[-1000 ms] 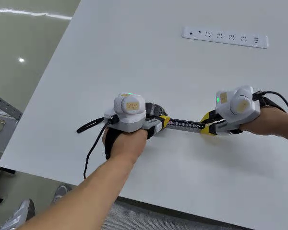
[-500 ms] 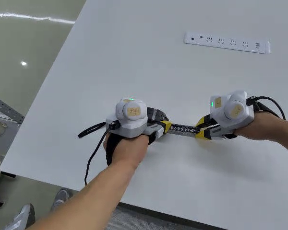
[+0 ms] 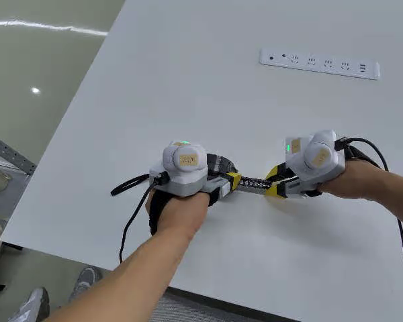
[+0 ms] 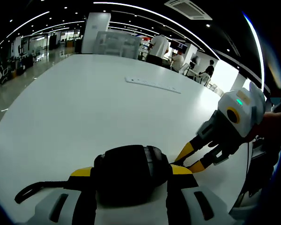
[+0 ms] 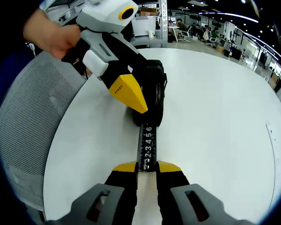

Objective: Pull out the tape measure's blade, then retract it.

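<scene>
White table point(image 3: 188, 80), large, set in an open office hall. Left gripper point(image 4: 132, 174): jaws clamped around the tape measure case. Right gripper point(image 5: 147, 168): jaws pressed together, pinching the blade tip. Power strip point(image 3: 319, 63): white, laid flat well beyond the right gripper. Tape measure case point(image 5: 155, 101): black, rested on the table between the left jaws. Blade point(image 5: 147, 140): a short numbered length, stretched from the case to the right jaws.
</scene>
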Demonstrator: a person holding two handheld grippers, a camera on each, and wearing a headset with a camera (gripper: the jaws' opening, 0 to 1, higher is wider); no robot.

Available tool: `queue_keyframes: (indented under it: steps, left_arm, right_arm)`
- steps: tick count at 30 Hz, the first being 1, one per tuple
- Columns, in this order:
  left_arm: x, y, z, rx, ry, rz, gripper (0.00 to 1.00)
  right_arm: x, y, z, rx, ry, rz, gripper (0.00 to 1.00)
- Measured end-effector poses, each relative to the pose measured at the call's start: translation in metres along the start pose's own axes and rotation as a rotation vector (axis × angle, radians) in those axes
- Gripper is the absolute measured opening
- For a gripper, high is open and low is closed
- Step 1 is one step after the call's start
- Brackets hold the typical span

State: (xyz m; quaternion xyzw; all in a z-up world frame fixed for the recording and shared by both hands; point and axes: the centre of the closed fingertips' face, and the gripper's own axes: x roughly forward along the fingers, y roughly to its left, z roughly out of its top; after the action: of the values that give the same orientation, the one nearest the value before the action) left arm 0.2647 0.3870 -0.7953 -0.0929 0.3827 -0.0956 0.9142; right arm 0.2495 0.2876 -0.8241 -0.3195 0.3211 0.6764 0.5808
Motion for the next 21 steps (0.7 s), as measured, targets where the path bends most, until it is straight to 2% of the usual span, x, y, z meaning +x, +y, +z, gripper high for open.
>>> queue_keyframes:
  steps: [10, 21]
  left_arm:
    - [0.000, 0.000, 0.000, 0.000, -0.001, -0.002, 0.56]
    - [0.001, 0.000, 0.001, 0.001, 0.002, -0.005, 0.56]
  right_arm:
    - [0.008, -0.002, 0.009, -0.003, -0.011, 0.004, 0.11]
    - [0.017, 0.001, 0.027, -0.015, -0.028, -0.005, 0.11]
